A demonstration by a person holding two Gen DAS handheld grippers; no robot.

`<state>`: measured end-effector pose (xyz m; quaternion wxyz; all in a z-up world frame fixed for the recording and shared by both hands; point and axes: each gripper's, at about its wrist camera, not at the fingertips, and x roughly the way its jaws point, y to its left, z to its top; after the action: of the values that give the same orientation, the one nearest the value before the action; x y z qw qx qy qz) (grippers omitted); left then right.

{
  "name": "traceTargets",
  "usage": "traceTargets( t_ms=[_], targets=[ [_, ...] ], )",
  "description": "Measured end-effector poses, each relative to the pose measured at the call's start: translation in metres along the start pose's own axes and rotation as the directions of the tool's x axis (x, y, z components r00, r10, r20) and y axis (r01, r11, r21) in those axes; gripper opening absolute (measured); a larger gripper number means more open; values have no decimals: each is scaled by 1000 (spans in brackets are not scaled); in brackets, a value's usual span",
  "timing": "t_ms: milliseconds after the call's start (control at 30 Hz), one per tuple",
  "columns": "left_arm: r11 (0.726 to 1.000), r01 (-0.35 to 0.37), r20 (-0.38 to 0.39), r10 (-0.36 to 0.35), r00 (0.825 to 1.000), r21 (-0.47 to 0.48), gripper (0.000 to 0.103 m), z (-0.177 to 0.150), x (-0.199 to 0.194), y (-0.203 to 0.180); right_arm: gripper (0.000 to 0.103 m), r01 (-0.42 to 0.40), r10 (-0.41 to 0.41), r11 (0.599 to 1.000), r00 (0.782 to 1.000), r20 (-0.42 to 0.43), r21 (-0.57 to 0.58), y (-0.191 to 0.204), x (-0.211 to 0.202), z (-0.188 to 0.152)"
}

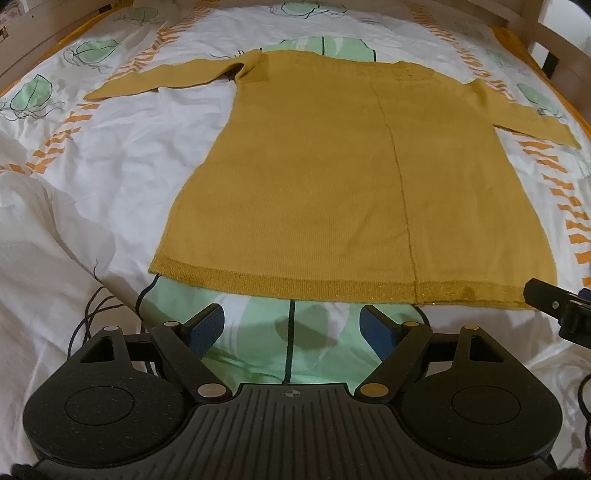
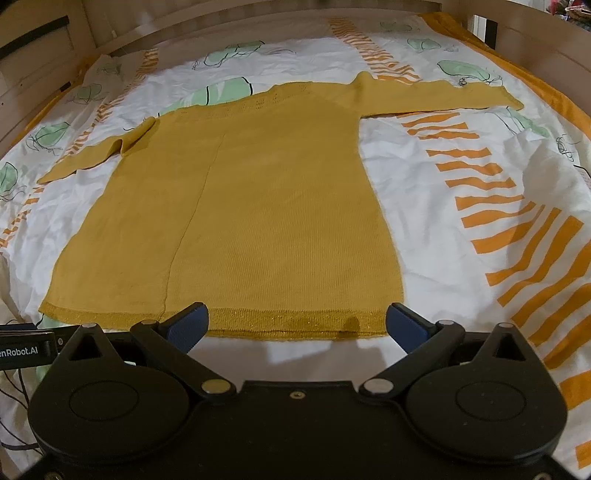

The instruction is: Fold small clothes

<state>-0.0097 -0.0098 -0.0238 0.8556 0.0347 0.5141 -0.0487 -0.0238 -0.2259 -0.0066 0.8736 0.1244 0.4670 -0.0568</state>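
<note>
A mustard-yellow knit sweater point(image 1: 325, 177) lies flat on the bed, hem toward me and both sleeves spread out sideways. It also shows in the right wrist view point(image 2: 258, 221). My left gripper point(image 1: 293, 328) is open and empty, just short of the hem near its left half. My right gripper point(image 2: 295, 325) is open and empty, with its blue pads point(image 2: 190, 326) at the hem's right half. The right gripper's tip point(image 1: 554, 306) shows at the right edge of the left wrist view.
The bed sheet point(image 1: 110, 166) is white with green leaf shapes and orange stripes point(image 2: 517, 221), wrinkled at the near left. A wooden bed frame point(image 2: 258, 18) rims the far side. Dark cables point(image 1: 92, 314) lie on the sheet at the near left.
</note>
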Motion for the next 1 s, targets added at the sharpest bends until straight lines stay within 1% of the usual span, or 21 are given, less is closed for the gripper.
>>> traceTargets(
  t_ms=[1000],
  targets=[
    [1000,9,-25,-10,1000,-16,80,1,3,2,102,-3,2,1000,999,-37,-28,7,6,2]
  ],
)
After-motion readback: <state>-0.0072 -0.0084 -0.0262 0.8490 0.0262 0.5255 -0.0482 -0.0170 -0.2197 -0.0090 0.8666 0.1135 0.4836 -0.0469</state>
